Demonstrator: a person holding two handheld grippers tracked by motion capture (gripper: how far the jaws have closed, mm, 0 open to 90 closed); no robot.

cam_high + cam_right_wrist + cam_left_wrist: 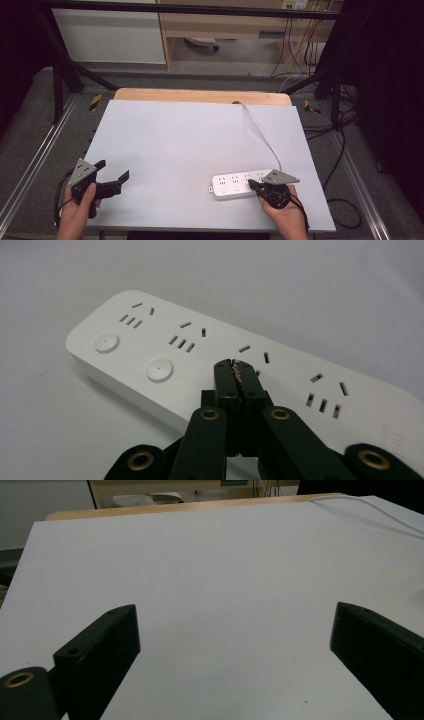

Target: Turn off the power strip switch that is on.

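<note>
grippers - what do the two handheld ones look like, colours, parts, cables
Both are black. The left claw and right claw each carry a grey three-cornered plate on top and trail thin black cables. Up close, the jaws are flat black bars with small screw holes, linked by arms with brass-coloured pivot rings. The forearms show no sleeves.

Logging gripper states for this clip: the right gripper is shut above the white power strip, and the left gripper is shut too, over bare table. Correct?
Not quite. The left gripper is open; the left gripper view shows its jaws wide apart over the bare table. The right gripper is shut above the power strip.
</note>
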